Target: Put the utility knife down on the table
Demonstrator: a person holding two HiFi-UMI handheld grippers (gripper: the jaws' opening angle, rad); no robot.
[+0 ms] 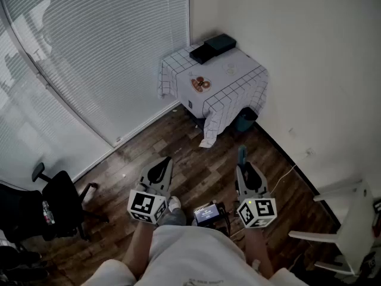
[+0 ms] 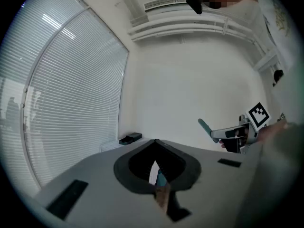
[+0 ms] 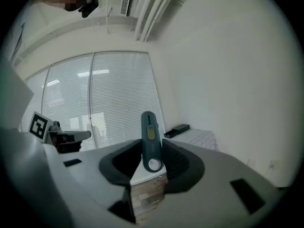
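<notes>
A teal utility knife (image 3: 149,141) with a yellow slider stands upright between the jaws of my right gripper (image 3: 151,152), which is shut on its lower end. In the head view the utility knife (image 1: 241,155) sticks forward out of the right gripper (image 1: 243,169), high over the wooden floor. The left gripper (image 1: 166,162) is held beside it with its jaws together and nothing in them; in its own view the left gripper (image 2: 155,142) shows tips that meet. The table (image 1: 241,76), under a white checked cloth, stands well ahead in the room's corner.
Two black boxes (image 1: 212,47) and a small plate (image 1: 201,84) lie on the table. A teal bin (image 1: 244,120) sits under it. A black office chair (image 1: 59,202) stands at the left, a white chair (image 1: 351,219) at the right, and a small device (image 1: 207,213) by my feet.
</notes>
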